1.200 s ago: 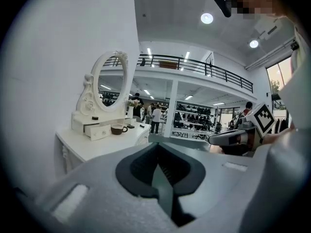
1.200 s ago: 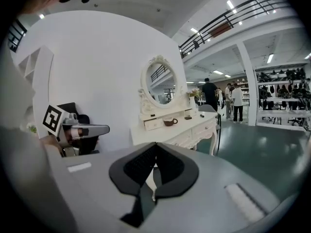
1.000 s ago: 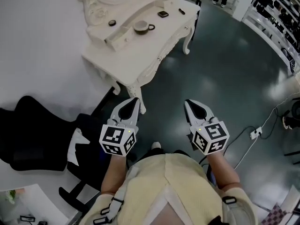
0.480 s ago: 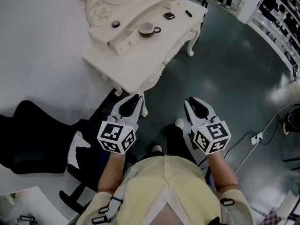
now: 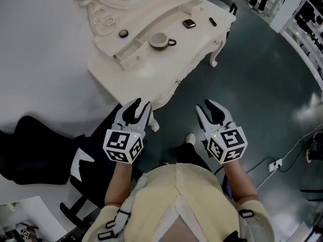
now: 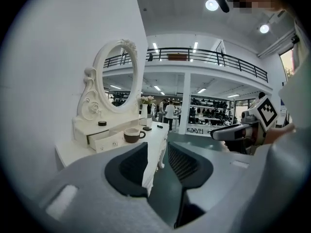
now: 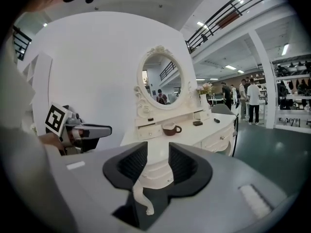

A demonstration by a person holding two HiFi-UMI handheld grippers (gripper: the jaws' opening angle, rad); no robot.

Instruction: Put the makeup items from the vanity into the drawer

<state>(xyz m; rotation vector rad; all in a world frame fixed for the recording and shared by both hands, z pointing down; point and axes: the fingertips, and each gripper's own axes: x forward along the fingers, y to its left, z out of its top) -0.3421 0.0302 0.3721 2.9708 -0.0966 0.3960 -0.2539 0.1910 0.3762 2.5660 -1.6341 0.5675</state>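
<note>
Both tools have come closer to the white vanity [image 5: 146, 77] than a second ago, and the tabletop now fills more of the head view. The left gripper [image 5: 139, 107] has just been opening; its jaws stand apart with nothing between them, only the vanity leg and floor [image 5: 252, 84] beyond. The right gripper [image 5: 206, 106] has likewise been opening and is also empty. They hang side by side in front of the vanity's near corner, touching nothing. The makeup items lie untouched on top: a round case [image 5: 123, 33] on the raised shelf below the mirror [image 6: 119, 76], and a square case [image 5: 189, 23] and a dark stick [image 5: 212, 21] at the far end. The small drawer [image 5: 132, 54] stands pulled out, beside a cup [image 5: 160, 40]. A black chair [image 5: 40, 150] sits to the left.
</note>
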